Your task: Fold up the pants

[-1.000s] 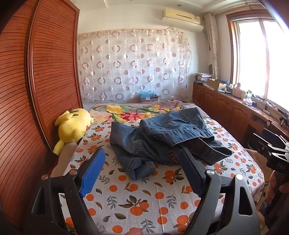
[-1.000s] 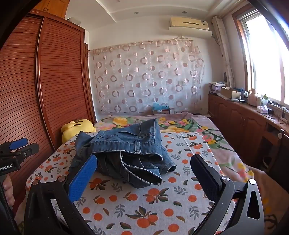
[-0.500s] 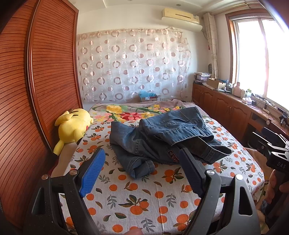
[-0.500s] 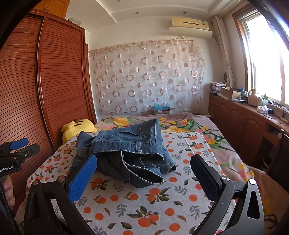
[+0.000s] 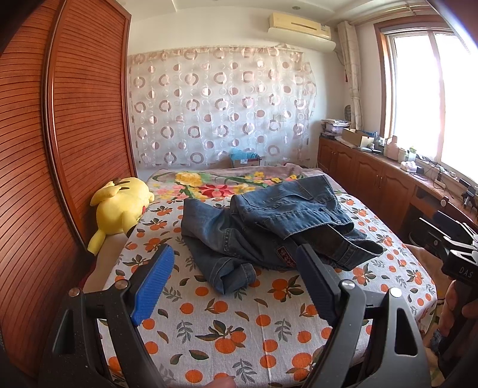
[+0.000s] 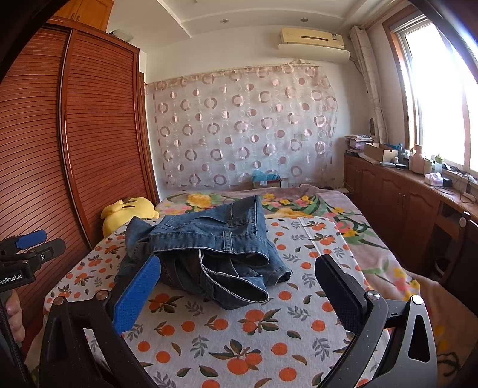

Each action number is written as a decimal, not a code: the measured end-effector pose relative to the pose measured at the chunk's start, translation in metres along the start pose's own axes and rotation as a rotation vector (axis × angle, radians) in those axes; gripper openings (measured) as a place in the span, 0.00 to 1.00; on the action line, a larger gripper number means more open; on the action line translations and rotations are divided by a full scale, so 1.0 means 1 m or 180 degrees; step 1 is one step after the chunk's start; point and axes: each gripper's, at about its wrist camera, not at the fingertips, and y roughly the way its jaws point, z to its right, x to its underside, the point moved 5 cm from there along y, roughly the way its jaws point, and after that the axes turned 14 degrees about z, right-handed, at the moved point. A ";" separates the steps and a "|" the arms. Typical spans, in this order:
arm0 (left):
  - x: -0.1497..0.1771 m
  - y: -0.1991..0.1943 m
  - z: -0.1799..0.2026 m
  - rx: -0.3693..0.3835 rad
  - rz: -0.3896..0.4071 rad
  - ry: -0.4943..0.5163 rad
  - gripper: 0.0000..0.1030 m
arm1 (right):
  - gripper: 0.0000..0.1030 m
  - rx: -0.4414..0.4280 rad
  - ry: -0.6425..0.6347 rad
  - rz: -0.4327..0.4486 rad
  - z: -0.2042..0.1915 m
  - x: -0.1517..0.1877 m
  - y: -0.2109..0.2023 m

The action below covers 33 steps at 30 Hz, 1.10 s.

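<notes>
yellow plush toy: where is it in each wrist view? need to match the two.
Left wrist: the yellow plush toy lies left of centre, at the bed's left edge by the wooden wardrobe, left of the jeans.
Right wrist: far left, partly hidden behind the jeans, at.
Shared landmark: the air conditioner above the curtain.

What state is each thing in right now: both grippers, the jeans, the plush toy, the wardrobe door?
left gripper: open, empty, short of the jeans.
right gripper: open, empty.
jeans: crumpled heap on the bed, not folded.
yellow plush toy: lying at the bed edge beside the wardrobe.
wardrobe door: closed.
</notes>
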 end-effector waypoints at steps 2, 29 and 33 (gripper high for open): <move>0.000 0.000 0.000 0.0000 -0.0003 -0.0001 0.82 | 1.00 0.0001 0.0005 0.0000 0.000 0.000 0.000; 0.000 -0.001 0.003 0.0008 -0.0014 0.0003 0.82 | 1.00 0.0001 0.0011 -0.0014 0.003 -0.001 -0.001; 0.001 -0.002 0.004 0.0008 -0.0021 0.0002 0.82 | 1.00 -0.0006 0.0002 -0.0028 0.003 0.000 0.000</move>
